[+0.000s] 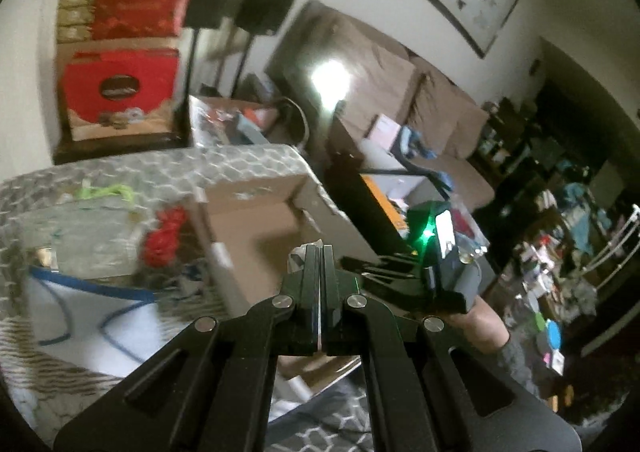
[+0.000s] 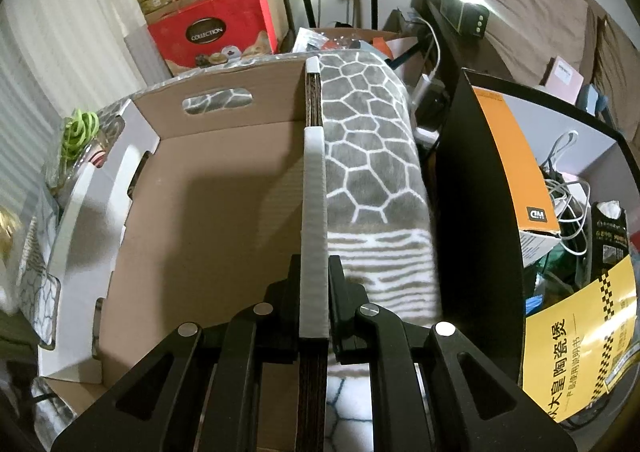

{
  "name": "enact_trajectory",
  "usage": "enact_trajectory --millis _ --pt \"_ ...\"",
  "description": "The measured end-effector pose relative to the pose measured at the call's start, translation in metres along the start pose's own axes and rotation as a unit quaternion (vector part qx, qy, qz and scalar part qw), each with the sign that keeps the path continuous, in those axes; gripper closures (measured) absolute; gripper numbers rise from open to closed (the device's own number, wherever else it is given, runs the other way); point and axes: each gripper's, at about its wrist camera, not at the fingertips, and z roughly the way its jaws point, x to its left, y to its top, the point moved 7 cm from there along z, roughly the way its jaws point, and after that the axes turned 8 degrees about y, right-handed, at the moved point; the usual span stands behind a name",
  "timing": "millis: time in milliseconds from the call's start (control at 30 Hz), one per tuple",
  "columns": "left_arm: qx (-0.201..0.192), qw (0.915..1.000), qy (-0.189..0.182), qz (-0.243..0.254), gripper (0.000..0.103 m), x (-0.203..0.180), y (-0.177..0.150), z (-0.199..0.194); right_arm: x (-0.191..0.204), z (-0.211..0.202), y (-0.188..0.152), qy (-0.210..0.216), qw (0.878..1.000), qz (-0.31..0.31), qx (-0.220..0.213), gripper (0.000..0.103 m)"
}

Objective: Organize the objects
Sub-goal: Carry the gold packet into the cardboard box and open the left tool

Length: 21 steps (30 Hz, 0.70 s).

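An open, empty cardboard box [image 2: 208,212] stands on a grey honeycomb-patterned blanket [image 2: 372,156]. My right gripper [image 2: 314,284] is shut on the box's right wall [image 2: 314,188], which runs straight away between its fingers. In the left wrist view the same box [image 1: 256,220] lies ahead, and my left gripper [image 1: 320,252] is shut above its near edge with a thin clear scrap [image 1: 308,248] showing at its tips. The right gripper's body [image 1: 436,248], with a green light, shows to its right.
A clear bag with green cord [image 1: 100,212] and a red item [image 1: 166,236] lie left of the box. A black bin [image 2: 532,236] holding cables and boxes stands to the right. Red gift boxes [image 2: 212,32] are stacked behind. A sofa [image 1: 400,92] is beyond.
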Motion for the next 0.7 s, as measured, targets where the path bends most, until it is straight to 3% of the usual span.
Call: enact_trajectory --millis 367,433,500,700 --pt "0.101 0.9923 0.024 0.067 0.101 -0.014 -0.014 0.1 -0.001 0.0 0.0 -0.003 1.0 -0.001 0.006 0.093" --pt "0.098 0.9915 0.038 0.077 0.091 -0.008 -0.012 0.104 0.0 0.0 0.0 -0.003 1.0 -0.001 0.006 0.093" --pt "0.085 0.9926 0.043 0.075 0.061 0.0 -0.006 0.098 0.0 0.0 0.0 -0.002 1.0 -0.001 0.006 0.093" --pt "0.047 0.9969 0.047 0.042 0.043 0.038 0.01 0.06 0.0 0.0 -0.001 -0.006 1.0 -0.003 0.006 0.093"
